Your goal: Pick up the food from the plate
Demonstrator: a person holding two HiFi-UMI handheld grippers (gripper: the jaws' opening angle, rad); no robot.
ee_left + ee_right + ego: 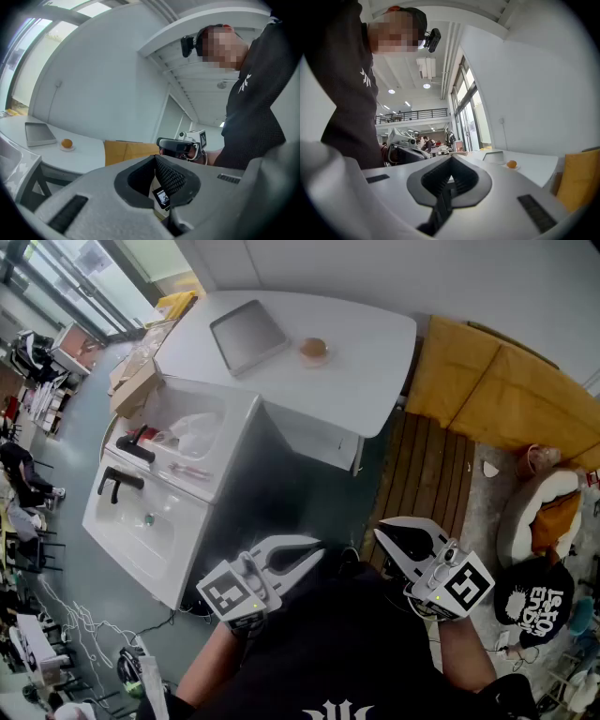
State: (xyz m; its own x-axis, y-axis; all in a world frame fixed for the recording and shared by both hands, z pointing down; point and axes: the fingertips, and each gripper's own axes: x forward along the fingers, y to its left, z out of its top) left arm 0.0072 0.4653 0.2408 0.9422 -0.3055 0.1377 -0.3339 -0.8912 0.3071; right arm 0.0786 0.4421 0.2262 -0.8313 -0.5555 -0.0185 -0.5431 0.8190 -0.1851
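Food [313, 347] sits on a plate [314, 357] on the white bench [375, 362], beside a tray [247, 336]. The left gripper [312, 553] and right gripper [381, 533] hang well apart from it, jaws together, empty

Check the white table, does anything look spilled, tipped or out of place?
Nothing stands out. The grey tray lies flat on the white table, and the round orange-brown food sits on its small plate beside the tray, apart from it. No spill shows.
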